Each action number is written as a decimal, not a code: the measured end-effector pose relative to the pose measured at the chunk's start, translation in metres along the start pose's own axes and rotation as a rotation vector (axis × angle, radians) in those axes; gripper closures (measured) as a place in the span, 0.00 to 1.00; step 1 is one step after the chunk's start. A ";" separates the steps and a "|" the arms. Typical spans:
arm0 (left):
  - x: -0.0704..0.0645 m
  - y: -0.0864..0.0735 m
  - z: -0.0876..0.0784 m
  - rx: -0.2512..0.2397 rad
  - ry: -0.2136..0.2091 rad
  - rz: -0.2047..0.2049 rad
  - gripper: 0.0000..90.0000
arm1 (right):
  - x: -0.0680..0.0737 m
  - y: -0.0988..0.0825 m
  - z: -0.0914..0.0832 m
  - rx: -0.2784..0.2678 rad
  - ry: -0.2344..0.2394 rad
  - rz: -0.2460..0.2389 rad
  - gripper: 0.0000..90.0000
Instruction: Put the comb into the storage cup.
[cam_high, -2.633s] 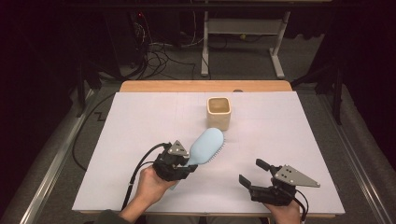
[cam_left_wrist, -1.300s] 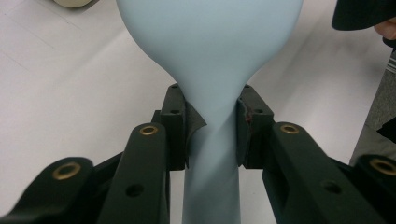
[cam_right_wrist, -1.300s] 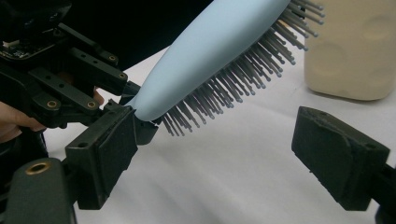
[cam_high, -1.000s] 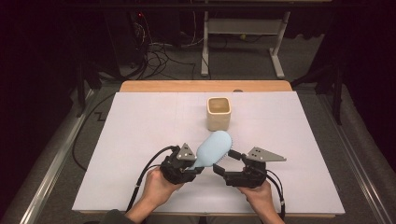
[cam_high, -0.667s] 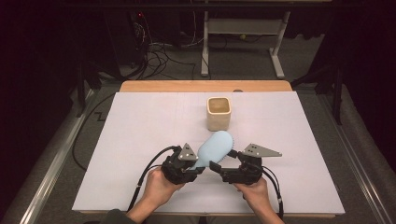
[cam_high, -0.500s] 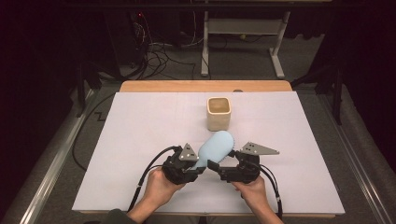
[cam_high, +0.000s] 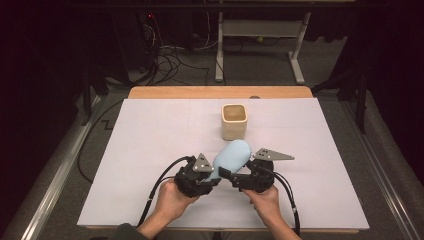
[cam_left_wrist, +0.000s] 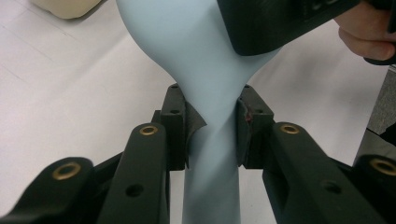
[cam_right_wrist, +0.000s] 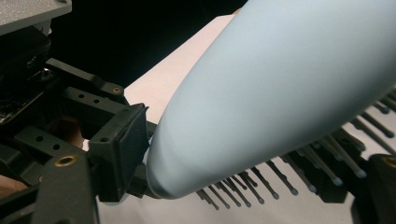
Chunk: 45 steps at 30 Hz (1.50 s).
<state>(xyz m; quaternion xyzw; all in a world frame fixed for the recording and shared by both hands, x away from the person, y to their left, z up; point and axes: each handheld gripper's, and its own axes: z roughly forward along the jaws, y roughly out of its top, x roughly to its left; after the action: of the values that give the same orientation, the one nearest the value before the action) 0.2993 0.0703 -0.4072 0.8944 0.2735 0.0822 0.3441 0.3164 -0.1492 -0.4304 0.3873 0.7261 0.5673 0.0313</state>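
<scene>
A light blue hairbrush is lifted off the white table cover, head pointing away from the person. My left gripper is shut on its narrow neck; in the left gripper view the pads pinch the handle from both sides. My right gripper comes in from the right, and its jaws have just been closing on the brush head. One pad lies against the smooth back. The other jaw sits among the bristles.
A beige square cup stands upright just beyond the brush. The table's wooden far edge borders a dark floor with cables and a desk frame. Both grippers' cables trail back toward the person.
My right gripper has moved left across the cover to the brush and narrowed its jaws around the head. The left gripper and the brush stay where they were a second ago.
</scene>
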 end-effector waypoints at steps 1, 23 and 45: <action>0.000 0.000 0.000 0.001 0.001 0.001 0.77 | 0.000 0.000 0.000 0.002 -0.001 0.001 0.29; -0.001 0.005 0.000 -0.002 0.013 0.011 0.77 | 0.005 0.015 0.001 0.047 0.061 0.012 0.55; 0.004 0.004 -0.005 -0.034 -0.006 -0.004 0.68 | 0.009 0.026 -0.002 0.084 0.088 -0.029 0.64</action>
<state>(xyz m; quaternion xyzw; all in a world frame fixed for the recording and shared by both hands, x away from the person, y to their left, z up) 0.3022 0.0727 -0.4005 0.8880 0.2730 0.0834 0.3605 0.3224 -0.1436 -0.4044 0.3524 0.7554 0.5524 -0.0089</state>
